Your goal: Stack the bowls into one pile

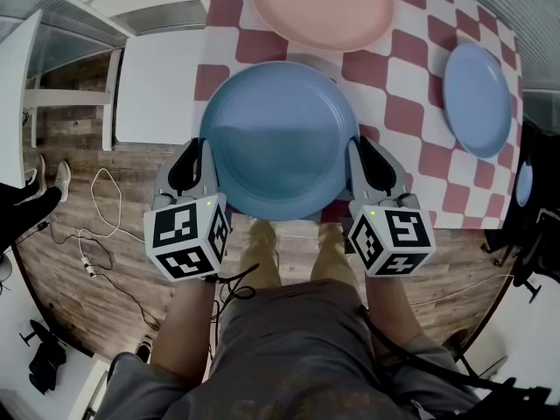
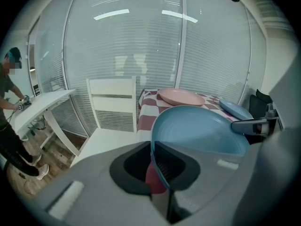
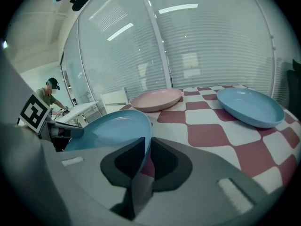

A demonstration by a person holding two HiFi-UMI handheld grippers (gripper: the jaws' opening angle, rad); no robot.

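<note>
My left gripper has its jaws pinched shut on the left rim of the big blue bowl. The right gripper has its jaws all but together on the opposite rim, with the thin edge caught between the pads. So I have the bowl by both sides. It sits at the near edge of the table and partly overhangs it, just in front of me. I cannot tell whether it is clear of the cloth.

As I judge it, the task has barely begun, since nothing is stacked yet. The pink bowl lies at the far edge, straight beyond the one I hold. The small blue bowl lies well off to the right. All three are apart, so both stacking moves are left to do.

Nothing lies between the held bowl and the pink one. A white chair stands beside the table on the left. Cables trail over the floor. A person works at a desk far off to the left, well out of my way.
</note>
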